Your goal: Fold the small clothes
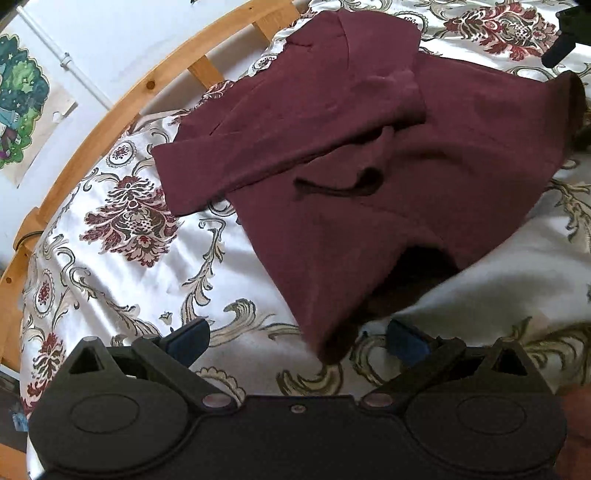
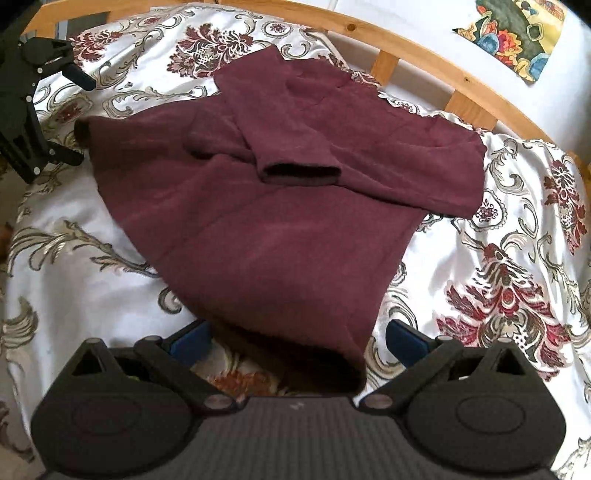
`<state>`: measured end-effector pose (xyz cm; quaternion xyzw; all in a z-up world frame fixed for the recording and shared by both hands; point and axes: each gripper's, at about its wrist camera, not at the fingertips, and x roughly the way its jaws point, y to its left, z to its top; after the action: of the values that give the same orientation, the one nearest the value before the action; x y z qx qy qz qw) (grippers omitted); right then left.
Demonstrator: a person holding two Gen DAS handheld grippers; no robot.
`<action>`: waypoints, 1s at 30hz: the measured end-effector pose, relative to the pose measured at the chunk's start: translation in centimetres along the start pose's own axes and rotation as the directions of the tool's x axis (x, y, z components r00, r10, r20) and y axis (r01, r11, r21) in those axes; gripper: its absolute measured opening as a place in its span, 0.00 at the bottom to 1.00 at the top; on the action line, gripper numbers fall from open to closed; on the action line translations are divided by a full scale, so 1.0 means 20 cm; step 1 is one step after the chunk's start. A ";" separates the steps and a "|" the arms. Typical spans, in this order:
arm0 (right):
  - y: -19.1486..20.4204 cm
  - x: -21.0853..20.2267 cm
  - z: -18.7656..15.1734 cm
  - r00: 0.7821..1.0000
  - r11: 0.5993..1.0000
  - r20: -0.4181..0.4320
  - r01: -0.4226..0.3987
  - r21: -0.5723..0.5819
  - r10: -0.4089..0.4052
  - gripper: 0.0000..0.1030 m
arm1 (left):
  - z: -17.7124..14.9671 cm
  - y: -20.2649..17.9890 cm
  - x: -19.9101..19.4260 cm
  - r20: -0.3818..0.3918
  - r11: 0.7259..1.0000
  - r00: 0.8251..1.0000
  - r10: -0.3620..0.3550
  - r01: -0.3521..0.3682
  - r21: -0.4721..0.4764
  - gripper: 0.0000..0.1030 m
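A maroon long-sleeved top (image 1: 369, 166) lies on the flowered bedspread (image 1: 122, 266), both sleeves folded across its body. In the left wrist view my left gripper (image 1: 295, 338) is open, jaws wide apart, with the top's near corner lying between them. In the right wrist view the top (image 2: 277, 229) fills the middle, one cuff (image 2: 299, 173) on its chest. My right gripper (image 2: 295, 338) is open, the hem corner lying between its blue pads (image 2: 192, 338). The left gripper (image 2: 70, 114) also shows there, open by the far hem corner.
A curved wooden bed rail (image 1: 110, 107) with slats runs behind the bedspread, against a white wall with a colourful picture (image 1: 18, 96). Another picture (image 2: 513, 33) hangs at the upper right in the right wrist view. The right gripper (image 1: 561, 40) shows dark at the top right edge.
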<state>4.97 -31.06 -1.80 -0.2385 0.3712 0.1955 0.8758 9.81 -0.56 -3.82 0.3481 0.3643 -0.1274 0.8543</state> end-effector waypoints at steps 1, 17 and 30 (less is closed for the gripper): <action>-0.01 0.01 0.00 1.000 1.000 0.003 0.000 -0.002 0.000 1.00 | 0.01 0.00 0.01 -0.003 1.000 1.000 0.010 -0.010 0.004 0.99; 0.12 -0.04 -0.07 0.973 0.931 0.049 0.230 -0.283 -0.226 1.00 | 0.01 0.06 -0.12 0.123 0.990 0.985 0.118 -0.107 -0.089 0.07; 0.15 0.00 -0.10 0.984 0.900 0.065 0.178 -0.398 -0.166 0.55 | 0.06 0.18 -0.16 0.143 0.976 0.982 0.119 -0.089 -0.197 0.06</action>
<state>2.31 -29.83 -3.88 -0.4424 0.2874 0.1933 0.8272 9.89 1.12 0.85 0.2726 0.2887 -0.0735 0.9148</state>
